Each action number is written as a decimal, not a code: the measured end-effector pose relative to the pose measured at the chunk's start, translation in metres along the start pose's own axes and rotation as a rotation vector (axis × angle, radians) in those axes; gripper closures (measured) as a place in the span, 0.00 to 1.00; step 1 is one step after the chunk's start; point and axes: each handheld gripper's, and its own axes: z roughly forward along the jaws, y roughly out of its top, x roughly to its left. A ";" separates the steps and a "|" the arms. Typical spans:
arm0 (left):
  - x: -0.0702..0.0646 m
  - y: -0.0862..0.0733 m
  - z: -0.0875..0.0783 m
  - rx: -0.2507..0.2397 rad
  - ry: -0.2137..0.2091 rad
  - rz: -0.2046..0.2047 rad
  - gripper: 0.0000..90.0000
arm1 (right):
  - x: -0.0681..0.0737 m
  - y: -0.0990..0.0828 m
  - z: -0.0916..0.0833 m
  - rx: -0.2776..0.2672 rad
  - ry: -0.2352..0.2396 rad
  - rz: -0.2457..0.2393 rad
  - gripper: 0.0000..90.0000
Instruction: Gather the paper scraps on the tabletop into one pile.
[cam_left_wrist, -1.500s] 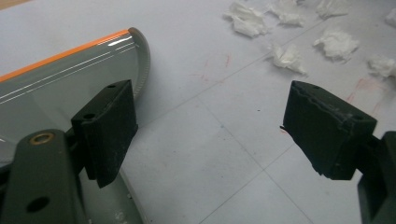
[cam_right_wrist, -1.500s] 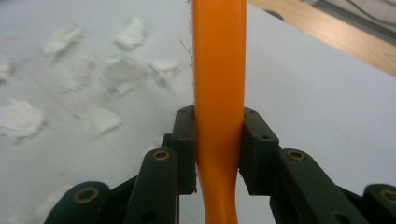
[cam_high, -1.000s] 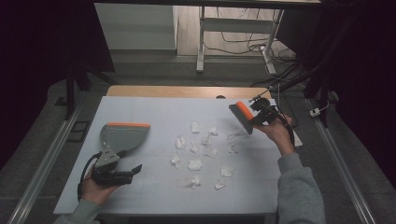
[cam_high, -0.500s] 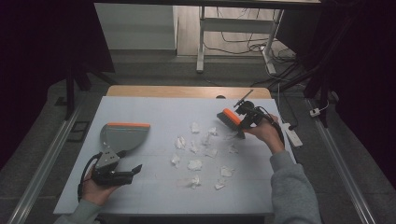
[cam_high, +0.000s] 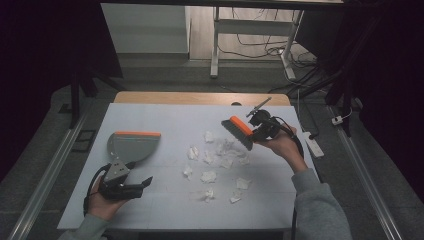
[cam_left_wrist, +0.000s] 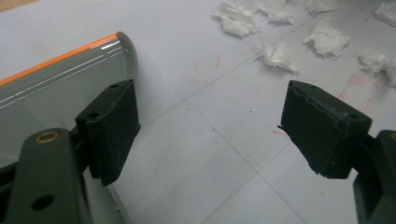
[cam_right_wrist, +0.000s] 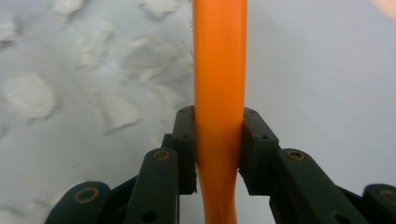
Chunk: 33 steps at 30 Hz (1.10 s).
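Resting at the table's (cam_high: 165, 116) near-left corner, the left gripper (cam_high: 134, 185) has its jaws spread wide with nothing between them. A grey dustpan (cam_high: 131, 146) with an orange edge lies just beyond it. Crumpled paper scraps (cam_high: 208, 176) are scattered across the middle. At the right, the right gripper (cam_high: 254, 131) is clamped on the orange handle of a brush (cam_high: 238, 132), held above the far scraps.

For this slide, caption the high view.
Right tongs hold a brush over paper scraps; open left tongs rest beside the dustpan.
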 end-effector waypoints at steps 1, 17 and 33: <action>0.000 0.000 0.000 0.000 0.000 0.000 0.22 | -0.002 0.002 0.000 0.003 -0.014 0.006 0.78; 0.003 -0.002 0.001 0.003 -0.004 -0.009 0.22 | -0.001 0.036 0.053 0.114 -0.073 -0.097 0.78; 0.002 -0.001 0.000 0.001 -0.002 -0.009 0.23 | 0.053 0.029 0.024 0.068 0.019 -0.243 0.78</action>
